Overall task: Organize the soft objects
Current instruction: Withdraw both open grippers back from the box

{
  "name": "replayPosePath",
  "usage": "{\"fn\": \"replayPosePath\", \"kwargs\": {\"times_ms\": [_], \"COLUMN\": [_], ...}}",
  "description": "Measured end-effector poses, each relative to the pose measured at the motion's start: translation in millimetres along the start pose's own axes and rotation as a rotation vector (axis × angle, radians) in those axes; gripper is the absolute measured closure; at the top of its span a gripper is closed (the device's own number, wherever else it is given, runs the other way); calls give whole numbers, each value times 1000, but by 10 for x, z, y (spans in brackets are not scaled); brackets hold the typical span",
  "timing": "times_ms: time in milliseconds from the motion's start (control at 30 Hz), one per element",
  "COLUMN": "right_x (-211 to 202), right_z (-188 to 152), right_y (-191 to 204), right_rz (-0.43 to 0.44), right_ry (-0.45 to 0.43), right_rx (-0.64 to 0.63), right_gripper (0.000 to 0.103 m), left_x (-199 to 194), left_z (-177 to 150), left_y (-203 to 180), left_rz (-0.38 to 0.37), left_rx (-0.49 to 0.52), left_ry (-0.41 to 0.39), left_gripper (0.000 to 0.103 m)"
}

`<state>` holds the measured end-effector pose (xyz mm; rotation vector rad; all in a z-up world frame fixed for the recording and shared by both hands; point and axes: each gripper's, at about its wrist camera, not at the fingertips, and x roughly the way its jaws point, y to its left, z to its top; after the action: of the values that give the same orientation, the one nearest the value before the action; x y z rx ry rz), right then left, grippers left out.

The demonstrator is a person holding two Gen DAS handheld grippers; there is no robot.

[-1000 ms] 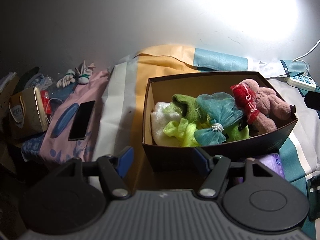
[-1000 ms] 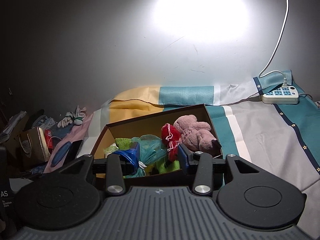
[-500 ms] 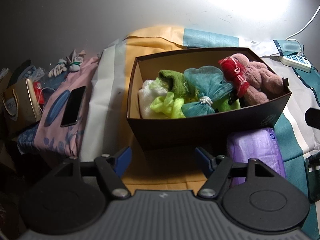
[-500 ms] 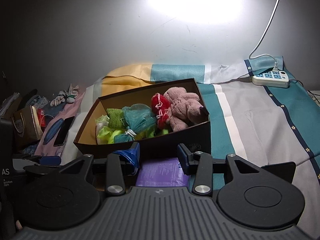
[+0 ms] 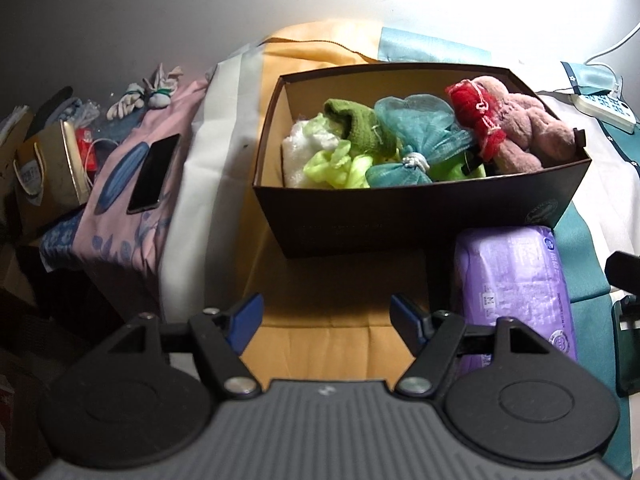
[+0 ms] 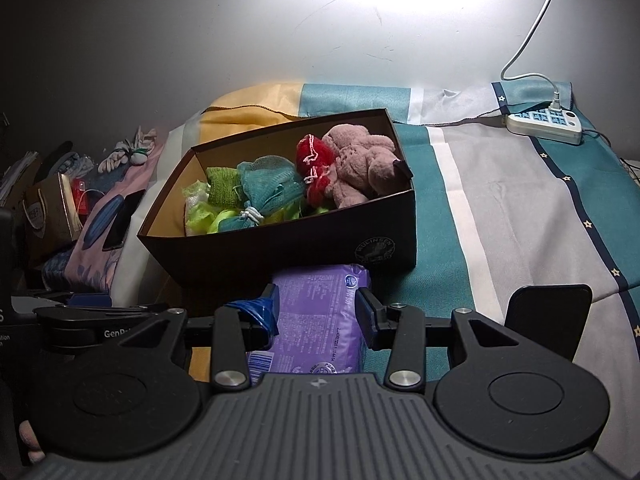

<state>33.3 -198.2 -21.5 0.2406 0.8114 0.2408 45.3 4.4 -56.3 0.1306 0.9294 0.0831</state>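
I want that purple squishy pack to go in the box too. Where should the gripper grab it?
Grab the purple pack across its narrow width, coming down from above with the right gripper. It lies flat before the box, long sides free, and the open gripper looks already aligned with them.

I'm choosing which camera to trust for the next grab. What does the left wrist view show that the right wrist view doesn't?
Only the left wrist view shows the left gripper, open over bare yellow cloth, and the white fluffy item in the box clearly. Only the right wrist view shows the right gripper, open astride the purple pack, and the box's logo. Both share the brown box, pink plush toy, teal mesh pouf, phone and power strip.
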Motion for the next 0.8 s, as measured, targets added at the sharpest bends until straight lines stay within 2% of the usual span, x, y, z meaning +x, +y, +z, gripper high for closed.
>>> {"fn": "replayPosePath", "kwargs": {"times_ms": [267, 500, 800], "right_x": [-71, -111, -195], "right_z": [16, -18, -42], "right_y": [-136, -233, -358], "right_rz": [13, 21, 64], "right_ry": [18, 49, 77], "right_rx": [-34, -52, -44], "right_gripper": [78, 78, 78], "left_x": [-46, -117, -215], "left_z": [-45, -46, -65], "left_y": [-104, -219, -354], "left_rz": [30, 72, 64], "left_rx": [-43, -33, -33], "left_ry": [51, 73, 52], "left_gripper": [30, 30, 30]}}
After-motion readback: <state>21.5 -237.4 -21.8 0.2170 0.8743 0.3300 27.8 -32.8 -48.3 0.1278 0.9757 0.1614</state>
